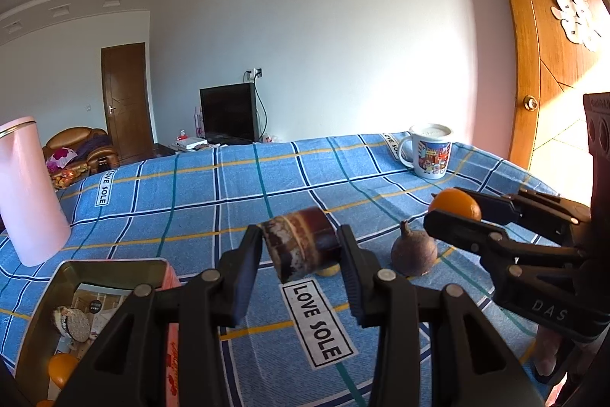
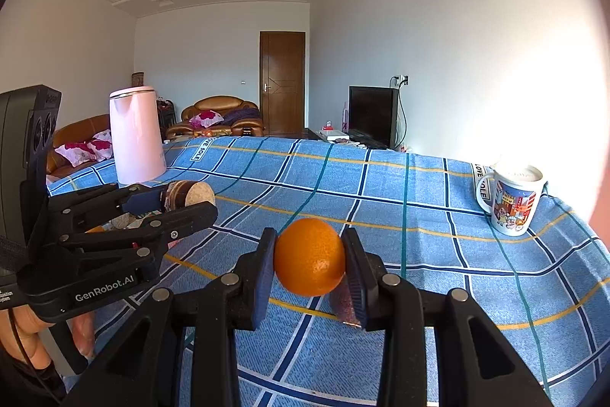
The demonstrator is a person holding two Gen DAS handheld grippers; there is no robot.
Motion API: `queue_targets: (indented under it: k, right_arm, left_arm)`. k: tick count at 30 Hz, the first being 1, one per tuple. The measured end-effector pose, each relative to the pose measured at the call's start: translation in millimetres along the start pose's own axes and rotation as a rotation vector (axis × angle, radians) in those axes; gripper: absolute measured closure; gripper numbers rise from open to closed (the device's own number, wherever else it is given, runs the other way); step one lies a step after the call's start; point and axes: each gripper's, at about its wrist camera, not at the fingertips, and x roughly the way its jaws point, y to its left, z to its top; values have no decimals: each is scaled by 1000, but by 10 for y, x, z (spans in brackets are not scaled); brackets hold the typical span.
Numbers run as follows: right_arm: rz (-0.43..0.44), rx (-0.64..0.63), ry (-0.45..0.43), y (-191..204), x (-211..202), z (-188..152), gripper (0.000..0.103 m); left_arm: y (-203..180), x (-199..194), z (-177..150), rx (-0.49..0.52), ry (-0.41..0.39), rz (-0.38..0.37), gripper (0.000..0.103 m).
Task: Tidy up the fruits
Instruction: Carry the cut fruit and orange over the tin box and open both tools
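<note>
My left gripper [image 1: 301, 248] is shut on a brown sugarcane piece [image 1: 301, 246], held above the blue checked cloth; it also shows in the right wrist view [image 2: 187, 195]. My right gripper [image 2: 309, 256] is shut on an orange [image 2: 309, 256], held above the cloth; the orange shows at the right in the left wrist view [image 1: 453, 203]. A metal tin [image 1: 49, 296] at lower left holds another sugarcane piece [image 1: 72, 321] and an orange [image 1: 61, 367]. A purple round fruit [image 1: 413, 252] lies on the cloth between the grippers. A small yellow fruit [image 1: 328, 269] peeks out under the sugarcane.
A pink kettle [image 1: 28, 189] stands at the left of the table. A printed mug [image 1: 431, 151] stands at the far right edge. The table's blue checked cloth [image 1: 228, 185] stretches to the far edge. A wooden door [image 1: 545, 37] is at the right.
</note>
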Motion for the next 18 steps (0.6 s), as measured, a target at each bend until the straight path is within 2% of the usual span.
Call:
queue_targets:
  k: [6,18]
  right_arm:
    - [-11,-7,-15,5,-25,-3,67]
    - [-14,-49,12,152,51,25,67]
  left_arm:
    - [-8,-68,-6,5,-31,14,61]
    - [93,-161,-43,-13,-34,19,61]
